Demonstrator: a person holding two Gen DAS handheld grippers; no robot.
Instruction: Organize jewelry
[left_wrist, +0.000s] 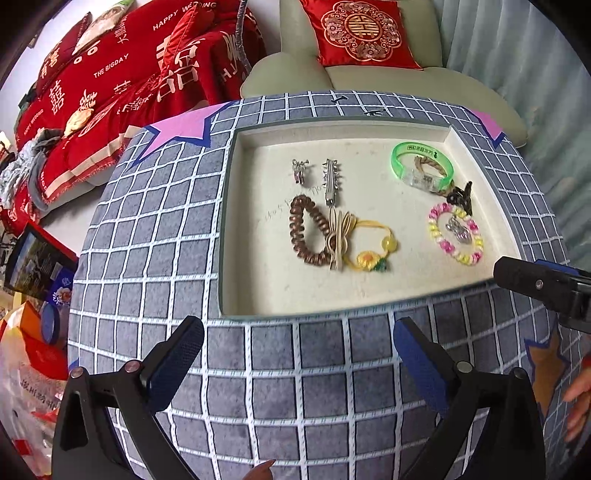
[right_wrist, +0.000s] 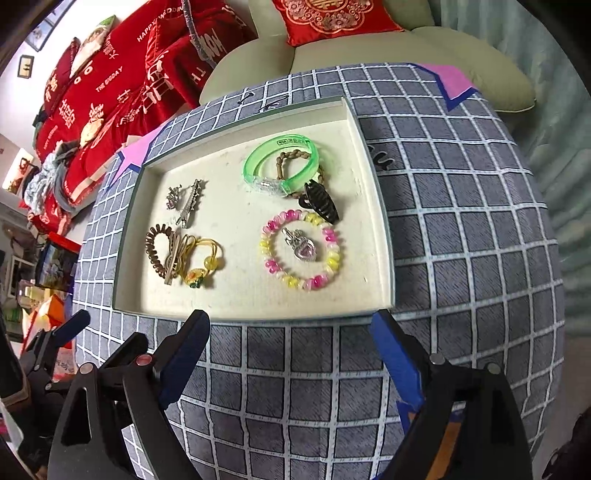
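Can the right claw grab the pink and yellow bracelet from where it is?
Probably yes. The right claw is open and empty, just outside the near wall of the tray. The bracelet lies flat straight ahead, with nothing over it; only a small heart charm sits inside its ring.

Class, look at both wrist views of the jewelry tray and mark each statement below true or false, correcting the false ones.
1. The silver heart pendant lies inside the ring of the pink and yellow beaded bracelet. True.
2. The left gripper is shut on the green bangle. False: its jaws stand open and empty over the checked cloth, in front of the tray.
3. The black claw clip lies between the green bangle and the beaded bracelet. True.
4. The brown spiral hair tie lies on the cloth outside the tray. False: it lies inside the tray.
5. The right gripper holds nothing. True.
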